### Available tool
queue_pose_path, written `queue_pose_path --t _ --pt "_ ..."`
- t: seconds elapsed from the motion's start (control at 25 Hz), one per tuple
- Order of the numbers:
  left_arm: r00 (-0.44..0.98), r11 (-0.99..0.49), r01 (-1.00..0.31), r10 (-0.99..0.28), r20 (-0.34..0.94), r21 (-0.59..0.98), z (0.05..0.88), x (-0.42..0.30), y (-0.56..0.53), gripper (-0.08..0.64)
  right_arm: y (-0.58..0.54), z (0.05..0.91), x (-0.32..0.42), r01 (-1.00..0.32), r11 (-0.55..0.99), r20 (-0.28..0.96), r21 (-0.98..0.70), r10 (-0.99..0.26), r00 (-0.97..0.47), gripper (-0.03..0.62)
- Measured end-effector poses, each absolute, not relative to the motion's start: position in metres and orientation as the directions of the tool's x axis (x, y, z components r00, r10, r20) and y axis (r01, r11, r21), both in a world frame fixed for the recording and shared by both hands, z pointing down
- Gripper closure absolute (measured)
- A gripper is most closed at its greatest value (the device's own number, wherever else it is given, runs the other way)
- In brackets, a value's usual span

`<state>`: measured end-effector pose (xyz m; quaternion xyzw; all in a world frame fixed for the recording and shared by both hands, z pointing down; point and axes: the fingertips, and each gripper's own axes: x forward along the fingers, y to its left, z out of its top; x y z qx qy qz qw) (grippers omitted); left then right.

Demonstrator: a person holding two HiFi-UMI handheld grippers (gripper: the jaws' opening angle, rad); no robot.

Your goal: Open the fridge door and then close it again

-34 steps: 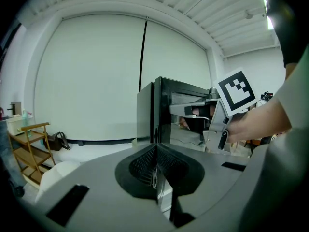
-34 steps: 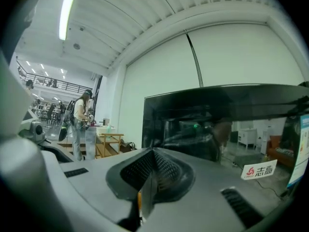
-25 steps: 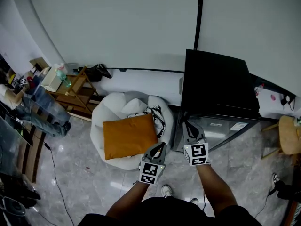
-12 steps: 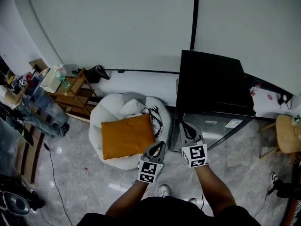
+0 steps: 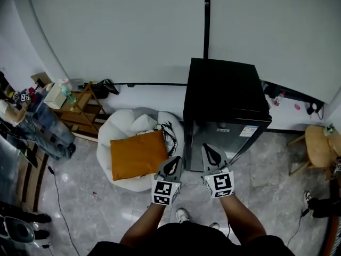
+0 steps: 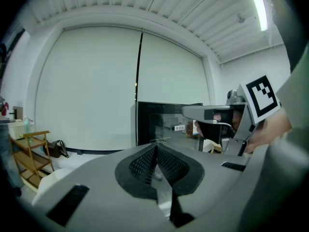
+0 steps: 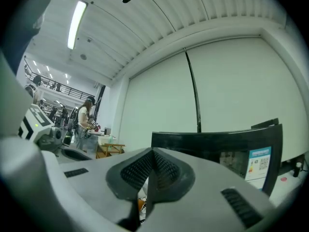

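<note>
Change, view: the fridge [image 5: 224, 92] sits further left and nearer the middle of the head view than a second ago. The beanbag [image 5: 125, 127] and cushion [image 5: 137, 154] have slid left with it.
Change, grippers: the two stay side by side in front of the person. The right gripper [image 5: 209, 151] still overlaps the fridge's lower front. The left gripper [image 5: 173, 163] now lies over the beanbag's right edge, just beside the fridge's left corner.
Change, jaws: none; both pairs were together then and are now.
Left gripper: jaws pressed together, nothing between them.
Right gripper: jaws pressed together, nothing between them.
Fridge: black, on the floor against the white wall, right of the beanbag. Its door looks closed, flush with the body. No view shows either gripper touching it.
Hidden: the right gripper covers part of the fridge's lower front in the head view. The door's edges are hard to make out on the dark body. The stool [image 5: 318, 148] is cut by the right edge.
Left gripper view only: the right gripper seen from the side, level with the fridge's glossy front.
Right gripper view only: a person [image 7: 86, 117] standing far off at the left; the door's label [image 7: 259, 163] shows large but unreadable.
Head view only: the cushion lying on the beanbag, the stool, and the fridge's top.
</note>
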<state>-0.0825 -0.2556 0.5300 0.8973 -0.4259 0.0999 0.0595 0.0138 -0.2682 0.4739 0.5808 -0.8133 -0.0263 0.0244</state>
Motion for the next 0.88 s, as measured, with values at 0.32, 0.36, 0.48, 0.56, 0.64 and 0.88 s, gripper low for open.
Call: queue_pose_path --t 0.32,0.36,0.48,0.56,0.64,0.88 --pt "0.608 -0.614 -0.789 -0.775 0.171 0.019 0.500 -0.063 -0.215 0.538 -0.205 0.462 0.043 -0.945 0.319 0.005 0.071 -0.948 -0.319 0.575" --pt "0.610 -0.617 -0.787 -0.774 0.168 0.018 0.497 -0.058 -0.209 0.538 -0.198 0.461 0.046 -0.946 0.317 0.009 0.073 -0.948 -0.317 0.575" --pt "0.615 -0.621 -0.784 -0.772 0.160 0.012 0.491 -0.046 -0.191 0.538 -0.179 0.461 0.056 -0.944 0.320 0.022 0.077 -0.948 -0.319 0.575" --pt "0.614 -0.621 -0.784 -0.773 0.159 0.008 0.490 -0.041 -0.179 0.538 -0.167 0.461 0.061 -0.942 0.325 0.026 0.078 -0.946 -0.324 0.575" --pt "0.611 -0.619 -0.786 -0.775 0.159 0.003 0.488 -0.038 -0.168 0.538 -0.156 0.460 0.065 -0.941 0.329 0.027 0.079 -0.944 -0.328 0.575" --pt "0.605 -0.614 -0.789 -0.781 0.155 -0.012 0.480 -0.031 -0.146 0.538 -0.130 0.457 0.073 -0.939 0.337 0.030 0.075 -0.942 -0.336 0.575"
